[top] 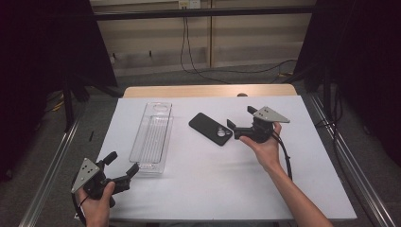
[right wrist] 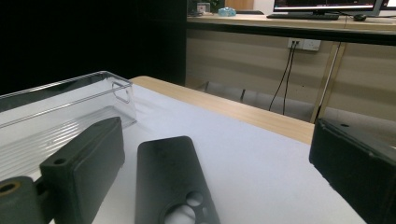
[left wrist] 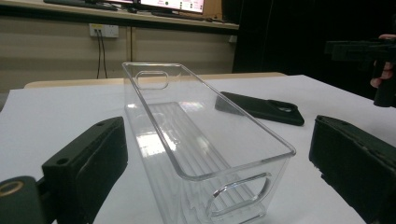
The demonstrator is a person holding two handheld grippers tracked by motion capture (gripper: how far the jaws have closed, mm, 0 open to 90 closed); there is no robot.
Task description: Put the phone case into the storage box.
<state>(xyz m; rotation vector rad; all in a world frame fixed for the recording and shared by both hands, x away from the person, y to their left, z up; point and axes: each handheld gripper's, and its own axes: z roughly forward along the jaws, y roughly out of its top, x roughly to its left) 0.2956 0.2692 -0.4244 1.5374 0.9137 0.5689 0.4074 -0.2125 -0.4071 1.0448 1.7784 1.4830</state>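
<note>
A long clear plastic bin (top: 152, 137) lies lengthwise on the white table (top: 213, 184), left of centre. It is empty. A black phone case (top: 211, 128) lies flat to its right, camera cut-out toward me. My left gripper (top: 122, 163) is open at the bin's near end, jaws apart and holding nothing. In the left gripper view the bin (left wrist: 243, 126) stands between the two jaws of my left gripper (left wrist: 217, 126), with the case (left wrist: 261, 108) behind it. My right gripper (top: 240, 117) is open just right of the case. In the right gripper view the case (right wrist: 170, 182) lies between its jaws.
A wooden table edge (top: 208, 91) runs along the far side. Cables (top: 189, 56) hang down the back wall. Dark curtains stand at both sides. Metal rails (top: 52, 165) flank the table. Bare white surface lies in front of the case.
</note>
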